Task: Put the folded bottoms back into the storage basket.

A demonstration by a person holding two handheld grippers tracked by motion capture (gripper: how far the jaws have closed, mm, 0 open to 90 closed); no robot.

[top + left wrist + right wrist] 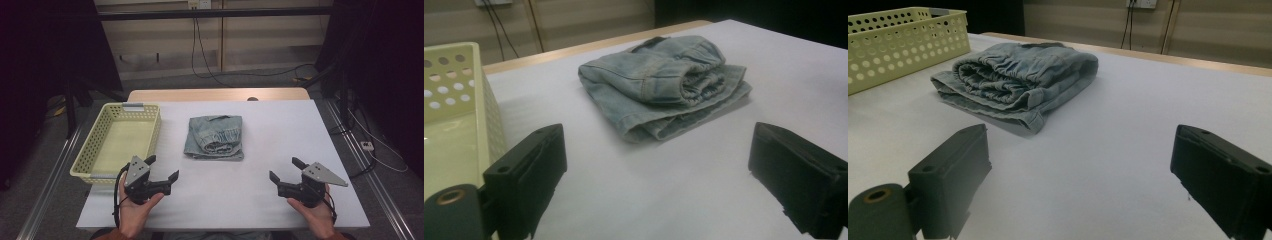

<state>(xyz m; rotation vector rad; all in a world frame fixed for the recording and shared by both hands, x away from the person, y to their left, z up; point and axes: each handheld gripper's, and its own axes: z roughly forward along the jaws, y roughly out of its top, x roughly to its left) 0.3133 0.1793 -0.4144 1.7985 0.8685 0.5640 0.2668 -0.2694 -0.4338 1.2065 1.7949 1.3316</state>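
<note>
A folded pair of light blue jeans (215, 137) lies in the middle of the white table, elastic waistband toward the near side. In the left gripper view the jeans (664, 82) lie ahead, a little right; in the right gripper view the jeans (1015, 80) lie ahead, to the left. My left gripper (162, 167) rests near the table's front left, open and empty, jaws pointing toward the jeans. Near the front right, my right gripper (283, 169) is held open and empty as well. Both stand well short of the jeans.
A pale yellow perforated basket (95, 155) stands empty at the table's left, its wall close beside my left gripper (654, 180). The white table top (280, 130) ends near the person's hands. Cables and a power strip lie on the floor to the right.
</note>
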